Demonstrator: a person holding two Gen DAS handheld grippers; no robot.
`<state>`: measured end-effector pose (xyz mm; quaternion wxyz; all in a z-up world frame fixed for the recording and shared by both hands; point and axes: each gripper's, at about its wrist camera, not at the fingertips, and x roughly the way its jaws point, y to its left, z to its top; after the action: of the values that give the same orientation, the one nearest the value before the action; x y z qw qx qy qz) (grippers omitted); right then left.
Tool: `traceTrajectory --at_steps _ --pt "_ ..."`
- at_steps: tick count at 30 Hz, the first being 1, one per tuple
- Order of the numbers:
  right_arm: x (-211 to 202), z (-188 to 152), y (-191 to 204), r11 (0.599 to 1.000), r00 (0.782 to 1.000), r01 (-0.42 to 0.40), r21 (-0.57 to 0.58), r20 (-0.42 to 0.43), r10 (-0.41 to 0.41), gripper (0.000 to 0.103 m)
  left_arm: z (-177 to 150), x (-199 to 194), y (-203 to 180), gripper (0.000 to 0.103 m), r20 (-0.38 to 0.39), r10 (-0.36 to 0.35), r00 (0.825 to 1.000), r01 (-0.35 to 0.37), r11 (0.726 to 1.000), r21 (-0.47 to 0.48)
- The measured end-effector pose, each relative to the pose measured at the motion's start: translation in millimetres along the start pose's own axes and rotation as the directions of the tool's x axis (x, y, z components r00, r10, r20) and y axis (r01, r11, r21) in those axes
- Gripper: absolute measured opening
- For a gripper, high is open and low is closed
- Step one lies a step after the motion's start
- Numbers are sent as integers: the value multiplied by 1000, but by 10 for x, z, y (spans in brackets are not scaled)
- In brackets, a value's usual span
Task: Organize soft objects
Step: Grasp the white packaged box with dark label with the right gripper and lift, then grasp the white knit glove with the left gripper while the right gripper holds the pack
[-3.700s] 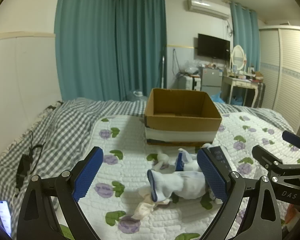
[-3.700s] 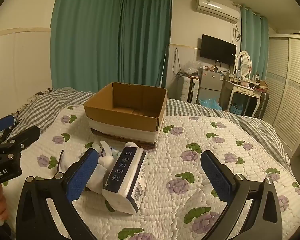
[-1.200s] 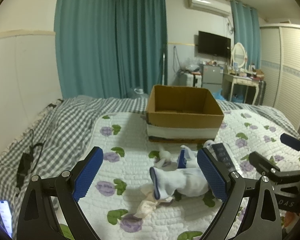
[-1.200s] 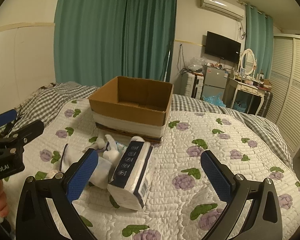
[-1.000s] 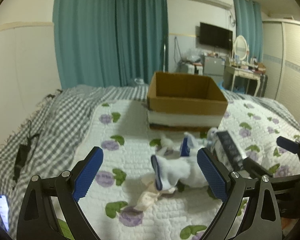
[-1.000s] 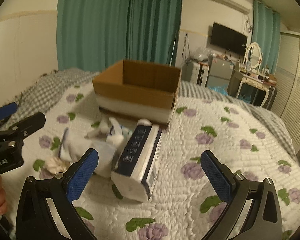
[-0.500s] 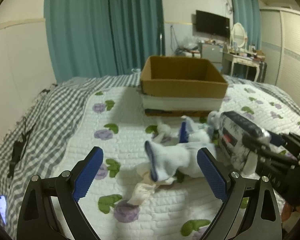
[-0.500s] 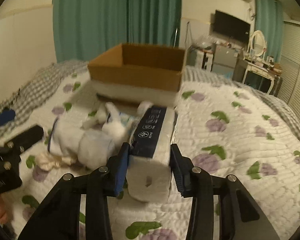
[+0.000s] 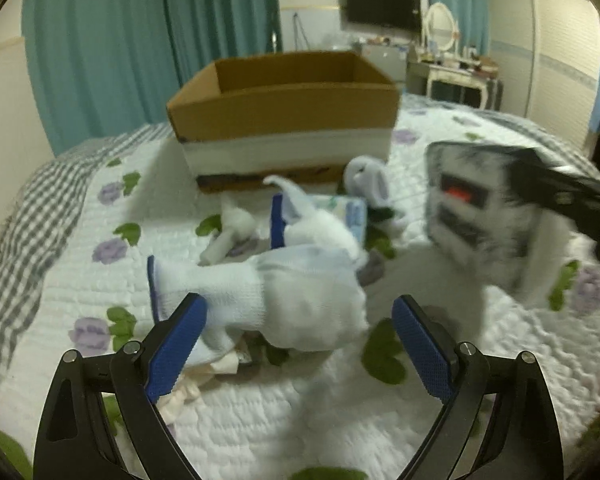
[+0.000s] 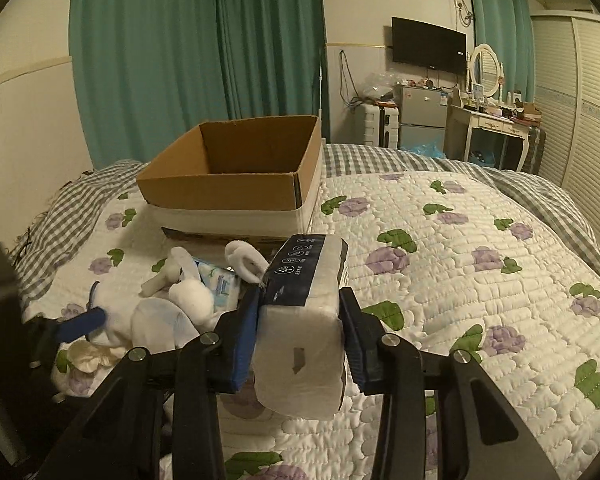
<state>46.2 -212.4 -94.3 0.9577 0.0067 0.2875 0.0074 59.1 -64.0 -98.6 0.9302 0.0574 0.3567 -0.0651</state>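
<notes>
My right gripper [image 10: 298, 320] is shut on a white tissue pack with a dark blue band [image 10: 304, 320] and holds it above the quilt; the pack shows blurred in the left wrist view [image 9: 480, 220]. My left gripper [image 9: 300, 344] is open, its jaws on either side of a white sock with a blue cuff [image 9: 268, 288]. More white socks [image 9: 236, 224] and a small blue-white packet [image 9: 348, 212] lie behind it. The pile also shows in the right wrist view [image 10: 172, 304]. An open cardboard box [image 10: 236, 176] stands beyond the pile.
The floral quilt [image 10: 480, 272] covers the bed, with a grey checked sheet [image 9: 32, 208] at the left. A crumpled cream cloth [image 9: 216, 364] lies under the near sock. Teal curtains, a fridge, a dressing table and a wardrobe stand beyond the bed.
My right gripper has closed on the tissue pack and lifted it. My left gripper has moved forward and down, so the blue-cuffed sock now lies between its open jaws.
</notes>
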Motion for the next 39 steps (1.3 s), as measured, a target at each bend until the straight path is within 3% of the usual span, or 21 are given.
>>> traceTrajectory --at_steps 5,8,13,18,24,27,28,29,35,39 --pt "16 -3 10 1000 1000 -4 -5 -5 4 38 -40 248 19 92 -13 71 997 -70 996 50" --pt "9 -13 11 1000 1000 -2 -5 -2 1 38 -64 300 56 74 -13 84 996 -83 995 52" --pt "-11 -6 10 1000 1000 -9 -3 1 9 37 -73 186 106 59 1 46 999 -46 998 45" --pt "-189 56 42 1000 999 -19 -15 42 20 37 -39 -87 201 54 19 -3 1000 3 1000 -5" --pt "-507 249 109 998 991 -38 -48 125 44 37 219 -561 310 46 129 -36 991 41 999 -34" --pt "-597 335 126 997 986 -37 -61 159 46 37 361 -682 355 36 167 -67 984 73 997 -35" --pt "-604 359 131 997 985 -41 -62 162 51 37 411 -700 356 24 170 -75 983 82 996 -31" --pt "-603 373 130 997 985 -47 -62 162 56 37 430 -715 353 22 173 -82 981 88 996 -28" --pt "-553 644 186 994 979 -67 -90 185 83 37 771 -801 409 20 242 -95 965 99 995 -4" --pt "-512 713 188 993 977 -73 -95 195 90 37 849 -720 437 25 226 -126 966 129 992 3"
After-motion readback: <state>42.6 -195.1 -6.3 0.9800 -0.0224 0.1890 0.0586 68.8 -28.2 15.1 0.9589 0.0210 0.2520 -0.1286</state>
